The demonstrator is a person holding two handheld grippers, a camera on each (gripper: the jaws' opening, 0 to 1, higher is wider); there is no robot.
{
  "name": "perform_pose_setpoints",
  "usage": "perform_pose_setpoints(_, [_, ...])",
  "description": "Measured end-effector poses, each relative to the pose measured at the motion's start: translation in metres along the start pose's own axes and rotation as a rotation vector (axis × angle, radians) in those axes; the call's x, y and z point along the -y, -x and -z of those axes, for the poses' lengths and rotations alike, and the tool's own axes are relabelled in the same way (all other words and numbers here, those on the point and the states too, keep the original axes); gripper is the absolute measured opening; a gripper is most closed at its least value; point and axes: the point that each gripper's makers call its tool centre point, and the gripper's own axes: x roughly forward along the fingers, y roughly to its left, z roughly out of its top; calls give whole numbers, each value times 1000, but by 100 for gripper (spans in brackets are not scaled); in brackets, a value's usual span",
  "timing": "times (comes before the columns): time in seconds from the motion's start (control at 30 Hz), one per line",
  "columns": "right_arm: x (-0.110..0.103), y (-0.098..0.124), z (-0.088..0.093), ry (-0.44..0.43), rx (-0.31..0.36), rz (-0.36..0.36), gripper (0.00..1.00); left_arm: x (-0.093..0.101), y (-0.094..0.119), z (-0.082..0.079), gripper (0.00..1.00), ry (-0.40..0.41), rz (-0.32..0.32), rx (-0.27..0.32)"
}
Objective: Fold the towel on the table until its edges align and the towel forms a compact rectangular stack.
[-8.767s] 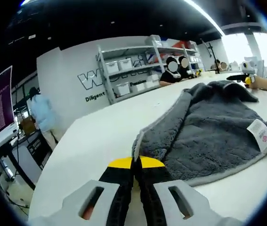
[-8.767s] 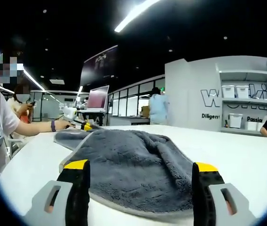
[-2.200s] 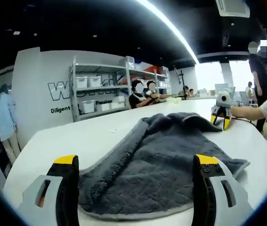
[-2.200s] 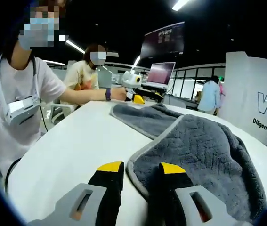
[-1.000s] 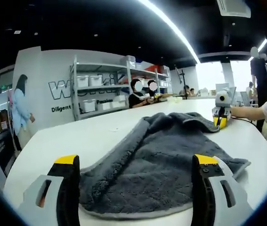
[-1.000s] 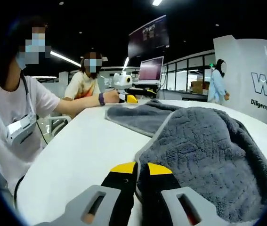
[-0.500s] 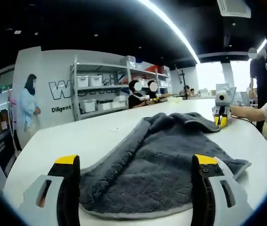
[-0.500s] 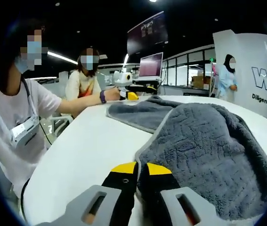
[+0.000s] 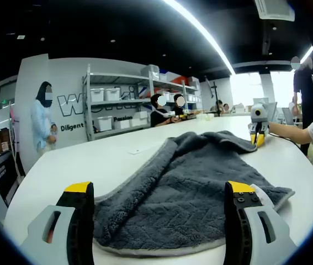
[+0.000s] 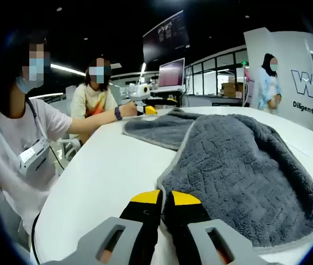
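A grey towel (image 9: 189,171) lies rumpled on the white table (image 9: 112,163), its hemmed near edge between the wide-open jaws of my left gripper (image 9: 159,194), which touch nothing. At the towel's far end my right gripper (image 9: 257,139) shows, held by a person's hand. In the right gripper view, my right gripper (image 10: 166,196) is shut on the towel's (image 10: 244,165) near corner. A flatter part of the towel runs across the table (image 10: 106,165) toward my left gripper (image 10: 148,110), held in a hand with a wristband.
A person in a white shirt (image 10: 18,143) sits close at the table's edge, another person (image 10: 95,94) behind. Shelves with bins (image 9: 117,105) and seated people (image 9: 167,107) stand past the far edge. A laptop (image 10: 170,74) sits beyond.
Since 8.8 s ago my left gripper has let go of the towel corner and opened; my right gripper has shut on another corner. Over the last second only a background person walked.
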Motion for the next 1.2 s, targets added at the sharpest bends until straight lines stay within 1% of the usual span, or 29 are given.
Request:
perform_pose_setpoints(0.43, [-2,11,5,-26,-6,18,2,2,1,1,96,-3,1,2])
perform_pose_setpoints(0.7, [3,18,10,-56,-11,20,2,4,1,0,96,-4,3,5])
perform_pose_setpoints(1.2, [9,27,14,-84,-17,31,2,6,3,-3,95,-5,1,12])
